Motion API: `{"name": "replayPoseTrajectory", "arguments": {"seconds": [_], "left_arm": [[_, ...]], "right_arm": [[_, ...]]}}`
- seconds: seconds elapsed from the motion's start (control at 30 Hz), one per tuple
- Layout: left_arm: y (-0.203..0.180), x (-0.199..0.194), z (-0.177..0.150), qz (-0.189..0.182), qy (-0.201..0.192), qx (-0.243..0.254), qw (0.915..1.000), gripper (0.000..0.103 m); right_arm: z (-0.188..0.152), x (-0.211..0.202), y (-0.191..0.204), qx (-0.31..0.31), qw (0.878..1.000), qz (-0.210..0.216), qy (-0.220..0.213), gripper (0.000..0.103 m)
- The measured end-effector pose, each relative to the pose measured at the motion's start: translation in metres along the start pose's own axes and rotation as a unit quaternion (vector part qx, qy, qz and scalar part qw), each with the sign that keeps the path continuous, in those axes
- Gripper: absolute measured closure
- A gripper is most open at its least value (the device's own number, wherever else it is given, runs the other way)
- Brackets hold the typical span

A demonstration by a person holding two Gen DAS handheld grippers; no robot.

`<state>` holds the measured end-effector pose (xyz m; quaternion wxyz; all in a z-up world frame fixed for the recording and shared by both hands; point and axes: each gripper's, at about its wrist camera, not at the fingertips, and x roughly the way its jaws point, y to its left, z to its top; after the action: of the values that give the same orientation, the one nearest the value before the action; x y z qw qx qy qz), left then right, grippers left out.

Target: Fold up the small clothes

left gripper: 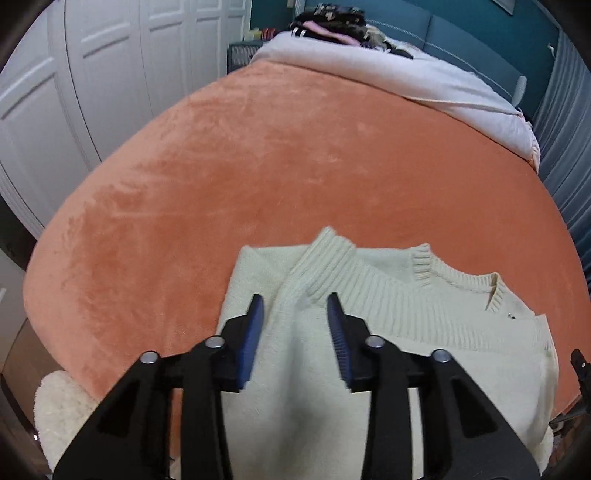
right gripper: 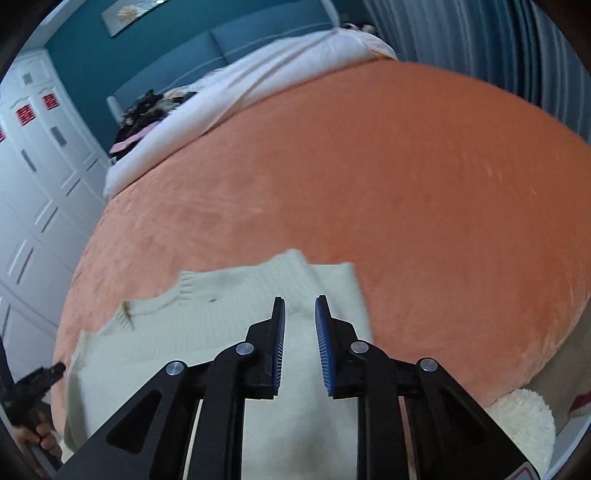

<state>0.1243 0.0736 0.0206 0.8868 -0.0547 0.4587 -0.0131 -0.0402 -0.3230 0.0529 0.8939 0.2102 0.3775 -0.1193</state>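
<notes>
A cream knitted sweater (left gripper: 424,332) lies on the orange bedspread (left gripper: 258,177) near the bed's front edge, with a ribbed sleeve cuff (left gripper: 328,258) folded across its chest and the ribbed neckline to the right. My left gripper (left gripper: 295,306) hovers over the sweater's left part, open and empty. In the right wrist view the sweater (right gripper: 177,332) shows with its right side folded in. My right gripper (right gripper: 300,306) is over that part, open and empty. The left gripper (right gripper: 40,380) shows at the lower left there.
A white duvet (left gripper: 424,85) is bunched at the head of the bed, with a pile of dark clothes (left gripper: 332,22) beyond it. White wardrobe doors (left gripper: 92,74) stand to the left, a curtain (right gripper: 498,48) to the right. A fluffy cream rug (right gripper: 524,417) lies by the bed.
</notes>
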Motion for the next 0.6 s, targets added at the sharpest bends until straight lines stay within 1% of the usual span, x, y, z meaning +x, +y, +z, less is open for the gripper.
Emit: {"name": "replayPoseTrajectory", "arguments": {"seconds": [0.03, 0.07, 0.13, 0.17, 0.2, 0.23, 0.27, 0.3, 0.33, 0.37, 0.4, 0.47, 0.5, 0.53, 0.57, 0.6], "left_arm": [[-0.013, -0.010, -0.005, -0.013, -0.008, 0.010, 0.9998, 0.058], [-0.027, -0.012, -0.013, -0.028, -0.002, 0.023, 0.9993, 0.057], [-0.052, -0.007, -0.032, -0.059, 0.024, 0.044, 0.9970, 0.057], [-0.062, 0.000, -0.042, -0.063, 0.039, 0.051, 0.9960, 0.057], [-0.069, 0.009, -0.051, -0.062, 0.056, 0.057, 0.9949, 0.057], [-0.072, 0.017, -0.060, -0.059, 0.071, 0.063, 0.9937, 0.057], [-0.071, 0.022, -0.065, -0.050, 0.079, 0.069, 0.9932, 0.058], [-0.067, 0.021, -0.070, -0.047, 0.074, 0.075, 0.9933, 0.058], [-0.061, 0.018, -0.071, -0.043, 0.065, 0.082, 0.9936, 0.057], [-0.054, 0.017, -0.072, -0.035, 0.063, 0.084, 0.9939, 0.058], [-0.043, 0.016, -0.071, -0.026, 0.064, 0.079, 0.9945, 0.058], [-0.024, 0.021, -0.072, -0.008, 0.068, 0.057, 0.9960, 0.057], [-0.014, 0.022, -0.072, -0.012, 0.070, 0.045, 0.9964, 0.057], [-0.005, 0.023, -0.073, -0.029, 0.071, 0.030, 0.9966, 0.057], [-0.003, 0.021, -0.073, -0.030, 0.070, 0.028, 0.9967, 0.057], [-0.005, 0.020, -0.073, -0.025, 0.069, 0.036, 0.9967, 0.057]], "right_arm": [[-0.010, 0.003, 0.023, -0.019, 0.999, 0.032, 0.017, 0.084], [-0.017, 0.013, 0.038, -0.037, 0.997, 0.062, 0.041, 0.084], [-0.045, 0.034, 0.078, -0.068, 0.987, 0.114, 0.090, 0.084], [-0.056, 0.047, 0.098, -0.085, 0.983, 0.124, 0.108, 0.084], [-0.066, 0.055, 0.108, -0.104, 0.979, 0.125, 0.121, 0.084], [-0.072, 0.061, 0.111, -0.119, 0.977, 0.117, 0.131, 0.085], [-0.074, 0.065, 0.106, -0.126, 0.978, 0.106, 0.131, 0.090], [-0.074, 0.062, 0.095, -0.118, 0.980, 0.097, 0.128, 0.096], [-0.071, 0.059, 0.078, -0.100, 0.984, 0.078, 0.126, 0.096], [-0.067, 0.053, 0.051, -0.073, 0.989, 0.055, 0.120, 0.096], [-0.067, 0.048, 0.027, -0.044, 0.991, 0.046, 0.114, 0.102], [-0.063, 0.035, -0.027, 0.006, 0.995, 0.017, 0.103, 0.103], [-0.066, 0.024, -0.048, 0.021, 0.995, -0.008, 0.096, 0.103], [-0.068, 0.018, -0.063, 0.033, 0.995, -0.018, 0.091, 0.103], [-0.068, 0.015, -0.074, 0.045, 0.994, -0.032, 0.089, 0.103], [-0.067, 0.013, -0.081, 0.060, 0.994, -0.018, 0.091, 0.103]]}}
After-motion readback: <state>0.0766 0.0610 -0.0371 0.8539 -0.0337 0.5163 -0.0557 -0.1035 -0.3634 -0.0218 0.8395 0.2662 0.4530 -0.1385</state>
